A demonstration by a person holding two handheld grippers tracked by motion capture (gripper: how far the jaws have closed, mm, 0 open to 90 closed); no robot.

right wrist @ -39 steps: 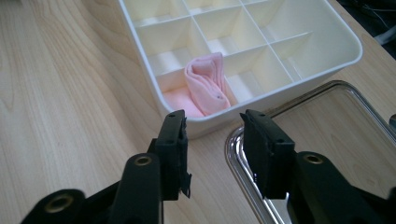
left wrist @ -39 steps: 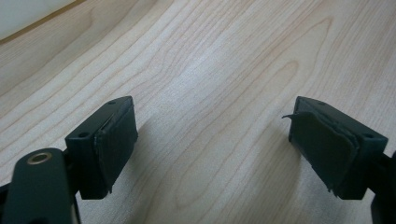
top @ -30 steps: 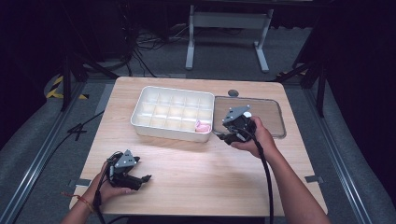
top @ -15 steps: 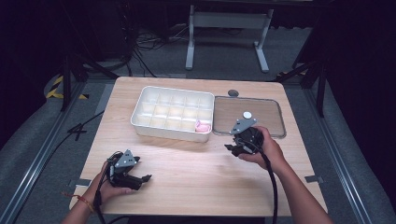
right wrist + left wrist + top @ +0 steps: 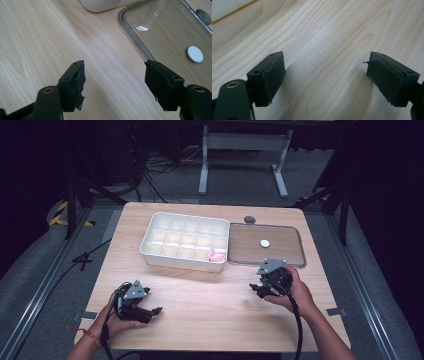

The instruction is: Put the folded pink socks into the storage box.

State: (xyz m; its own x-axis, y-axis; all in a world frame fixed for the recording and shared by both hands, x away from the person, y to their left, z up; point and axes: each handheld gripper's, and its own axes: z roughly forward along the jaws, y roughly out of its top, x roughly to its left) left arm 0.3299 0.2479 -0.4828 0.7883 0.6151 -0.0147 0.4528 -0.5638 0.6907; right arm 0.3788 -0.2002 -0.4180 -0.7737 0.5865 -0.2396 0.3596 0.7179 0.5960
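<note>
A white compartment tray (image 5: 150, 248) stands at the table's far middle, and a small pink item (image 5: 216, 255) lies in its near right compartment. Right of the tray lies a clear lid (image 5: 290, 251) with a white disc (image 5: 264, 243) on it. My right gripper (image 5: 255, 288) hovers low over bare wood just in front of the lid. Its jaws have just been opening and nothing is between them (image 5: 115, 77). My left gripper (image 5: 156, 311) rests at the near left, open over bare wood (image 5: 324, 72).
A small grey round knob (image 5: 249, 219) sits on the table behind the lid. In the right gripper view the lid's rim (image 5: 132, 32) and the tray's corner (image 5: 105, 5) lie ahead. A dark floor with cables and a metal stand surrounds the table.
My right gripper has drawn back from the tray's near right corner toward the person and sunk lower, its jaws wider. The left gripper has kept still.
</note>
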